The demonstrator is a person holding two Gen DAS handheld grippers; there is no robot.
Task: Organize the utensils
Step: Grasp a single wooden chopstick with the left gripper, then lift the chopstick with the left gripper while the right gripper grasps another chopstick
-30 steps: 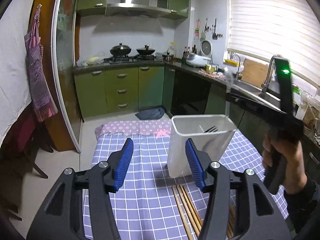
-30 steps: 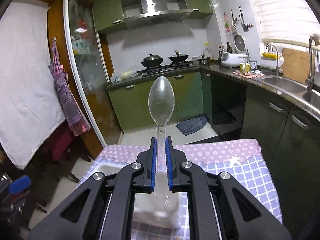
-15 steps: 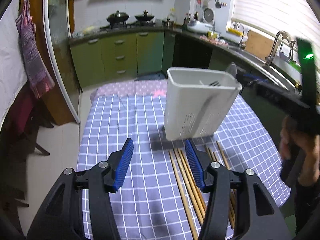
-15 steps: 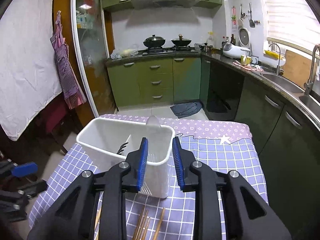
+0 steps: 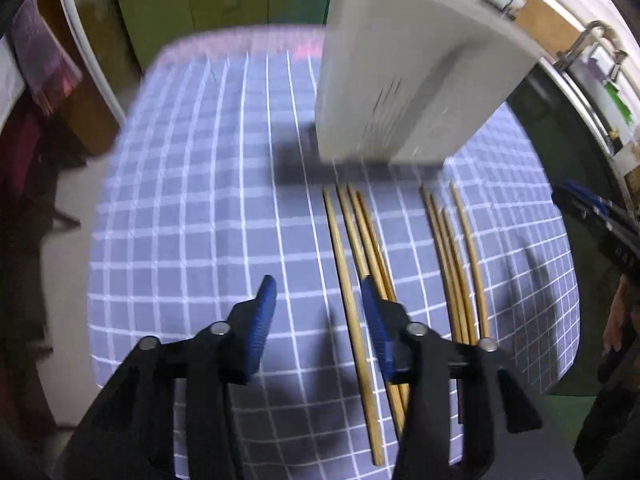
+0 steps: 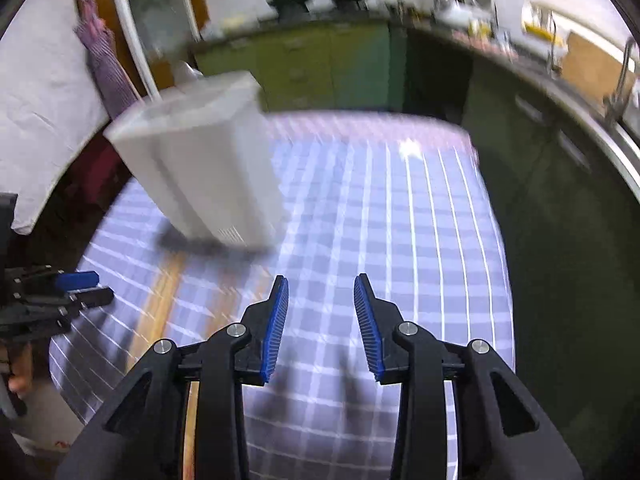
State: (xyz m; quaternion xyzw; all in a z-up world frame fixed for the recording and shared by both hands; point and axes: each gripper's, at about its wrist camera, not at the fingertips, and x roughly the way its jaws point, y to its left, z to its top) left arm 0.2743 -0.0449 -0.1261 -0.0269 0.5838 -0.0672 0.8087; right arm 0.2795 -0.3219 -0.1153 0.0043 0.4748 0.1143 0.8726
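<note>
Chopsticks are laid in two bundles on the checked tablecloth, just in front of the white utensil holder. Nearest, the left gripper, jaws spread but just closing, is held over the leftmost sticks. The right gripper, jaws parted and just opening, is empty, right of the holder.

No text, label, brand or number can be read in either view. The white utensil holder carries faint dark marks on its side wall in the left wrist view, too blurred to tell as letters. On the black body of the right hand-held gripper, to the right of that holder at the picture's edge, a few pale characters show, but they are too small and smeared to make out.
</note>
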